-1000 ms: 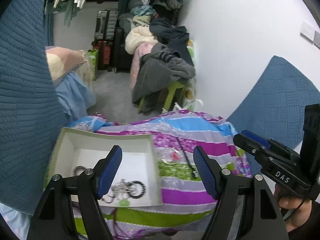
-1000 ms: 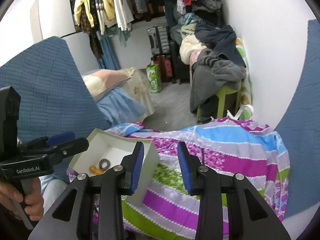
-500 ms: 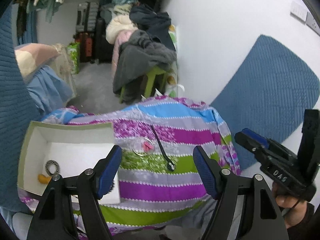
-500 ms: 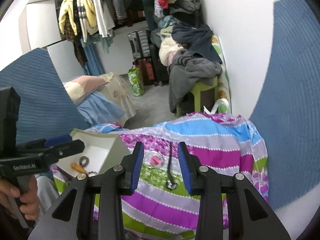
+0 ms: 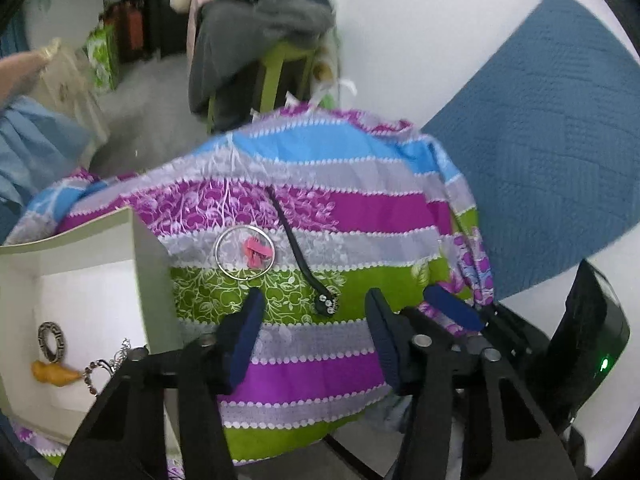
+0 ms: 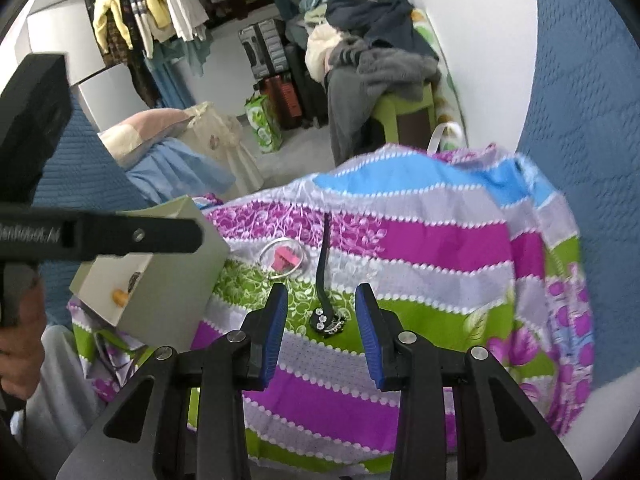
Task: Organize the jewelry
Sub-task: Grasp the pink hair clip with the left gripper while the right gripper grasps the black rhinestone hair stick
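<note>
- On the striped cloth (image 6: 440, 248), a black rhinestone hair clip (image 6: 325, 280) is lying beside a silver bangle (image 5: 245, 253).
- Right hand-held gripper (image 6: 322, 332) is hovering open over the clip.
- Left hand-held gripper (image 5: 316, 340) is gaping empty beside the white box (image 5: 148, 280).

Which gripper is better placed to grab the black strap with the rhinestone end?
Right. The right gripper is open with the black strap lying centred between its fingers; the left gripper, also open, sits closer to the box.
</note>
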`<state>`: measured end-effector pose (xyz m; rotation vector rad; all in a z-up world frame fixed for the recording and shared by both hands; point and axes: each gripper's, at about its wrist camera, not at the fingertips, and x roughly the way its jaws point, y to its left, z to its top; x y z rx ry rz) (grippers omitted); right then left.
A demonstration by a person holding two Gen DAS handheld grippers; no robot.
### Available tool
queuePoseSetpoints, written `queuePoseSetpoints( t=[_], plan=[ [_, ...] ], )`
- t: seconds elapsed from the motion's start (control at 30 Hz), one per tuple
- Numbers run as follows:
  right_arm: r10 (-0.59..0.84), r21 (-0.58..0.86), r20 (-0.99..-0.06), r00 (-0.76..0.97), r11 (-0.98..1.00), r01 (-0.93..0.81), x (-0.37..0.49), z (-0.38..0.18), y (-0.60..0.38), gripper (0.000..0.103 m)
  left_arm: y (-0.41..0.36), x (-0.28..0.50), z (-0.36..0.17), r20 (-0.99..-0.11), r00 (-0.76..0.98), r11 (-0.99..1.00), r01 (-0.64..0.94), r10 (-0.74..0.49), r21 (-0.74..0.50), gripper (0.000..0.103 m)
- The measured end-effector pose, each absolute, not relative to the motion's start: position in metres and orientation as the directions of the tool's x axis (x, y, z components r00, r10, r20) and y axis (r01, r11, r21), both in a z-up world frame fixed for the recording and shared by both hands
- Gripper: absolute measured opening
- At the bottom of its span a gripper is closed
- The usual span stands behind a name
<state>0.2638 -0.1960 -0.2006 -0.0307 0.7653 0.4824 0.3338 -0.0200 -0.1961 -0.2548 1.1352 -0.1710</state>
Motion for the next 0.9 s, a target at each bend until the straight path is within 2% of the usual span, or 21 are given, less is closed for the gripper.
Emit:
queuePoseSetpoints(
  t=[0.13, 0.57, 0.7, 0.9],
  plan=[
    [0.428, 0.162, -0.672, 0.604, 0.881, -0.444, 0.277, -0.21, -0.192, 0.033, -0.017, 0.363, -0.214, -0.9, 0.344, 0.955, -0.025, -0.268, -0.294, 0.04],
    [0.419, 0.163, -0.755, 0.505, 0.865, -0.474, 0.324, -0.261, -0.166, 0.033, -0.009, 0.428, -0.282, -0.963, 0.192, 0.964, -0.151, -0.19, -0.221, 0.039],
    [0.413, 0.158, -0.765, 0.493, 0.864, -0.479, 0.331, -0.269, -0.163, 0.033, -0.013, 0.435, -0.295, -0.972, 0.176, 0.969, -0.164, -0.158, -0.187, 0.03],
    [0.42, 0.16, -0.767, 0.485, 0.857, -0.49, 0.34, -0.274, -0.158, 0.033, -0.007, 0.441, -0.305, -0.978, 0.173, 0.969, -0.193, -0.119, -0.152, 0.03]
  ],
)
